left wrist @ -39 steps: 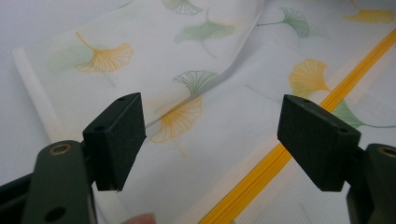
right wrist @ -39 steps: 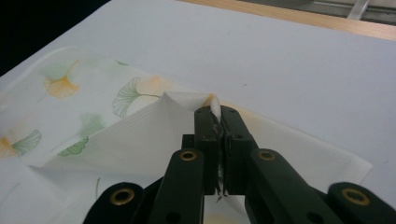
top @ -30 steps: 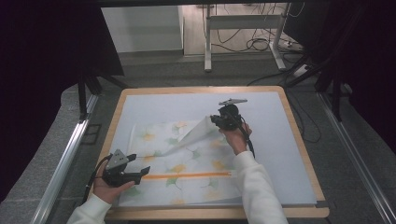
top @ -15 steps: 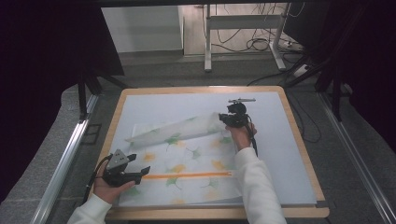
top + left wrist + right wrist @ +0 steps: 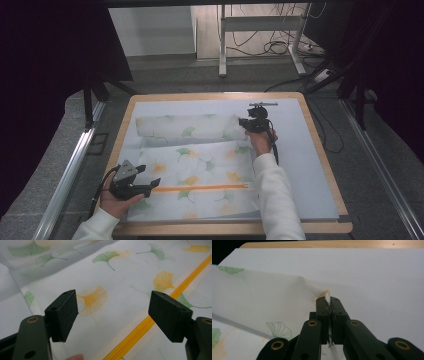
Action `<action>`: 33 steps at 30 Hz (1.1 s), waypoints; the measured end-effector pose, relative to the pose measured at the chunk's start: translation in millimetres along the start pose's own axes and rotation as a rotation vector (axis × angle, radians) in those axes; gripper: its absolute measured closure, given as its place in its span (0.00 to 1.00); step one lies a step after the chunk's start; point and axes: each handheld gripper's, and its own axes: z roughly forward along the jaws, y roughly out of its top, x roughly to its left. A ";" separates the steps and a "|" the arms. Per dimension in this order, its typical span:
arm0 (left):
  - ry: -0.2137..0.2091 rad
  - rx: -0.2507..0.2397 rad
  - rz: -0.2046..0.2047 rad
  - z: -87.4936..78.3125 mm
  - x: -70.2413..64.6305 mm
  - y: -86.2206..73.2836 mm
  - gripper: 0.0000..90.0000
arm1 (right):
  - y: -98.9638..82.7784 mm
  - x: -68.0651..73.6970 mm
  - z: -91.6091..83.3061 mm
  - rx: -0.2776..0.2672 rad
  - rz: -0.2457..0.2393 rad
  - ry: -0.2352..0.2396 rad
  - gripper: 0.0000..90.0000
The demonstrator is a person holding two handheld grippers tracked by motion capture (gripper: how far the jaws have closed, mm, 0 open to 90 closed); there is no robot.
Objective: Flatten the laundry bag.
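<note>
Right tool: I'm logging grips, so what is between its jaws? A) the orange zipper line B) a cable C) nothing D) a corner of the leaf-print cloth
D: the right tool is shut on a corner of the leaf-print cloth, pinched between its jaws.

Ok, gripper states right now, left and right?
Left gripper: open, jaws apart above the ginkgo-print cloth, holding nothing.
Right gripper: closed, pinching an edge of that cloth.

No text, label, brand, number or sign can be read anywhere; the white mesh fabric bears only leaf prints.
</note>
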 end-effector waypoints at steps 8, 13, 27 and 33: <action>-0.001 -0.004 -0.003 -0.4 0.4 -0.3 0.26 | -1.1 -7.9 6.8 -0.012 0.013 -0.029 0.95; 0.001 -0.007 -0.010 -1.3 1.6 -0.9 0.26 | -1.3 -13.2 9.7 -0.023 0.023 -0.036 0.95; -0.001 -0.010 -0.007 -2.2 0.9 -0.7 0.26 | 2.7 -6.8 -17.2 -0.136 -0.046 -0.120 0.56; -0.002 -0.004 -0.003 -1.0 -0.7 -0.2 0.26 | -10.0 18.3 -31.8 -0.091 -0.149 0.010 0.80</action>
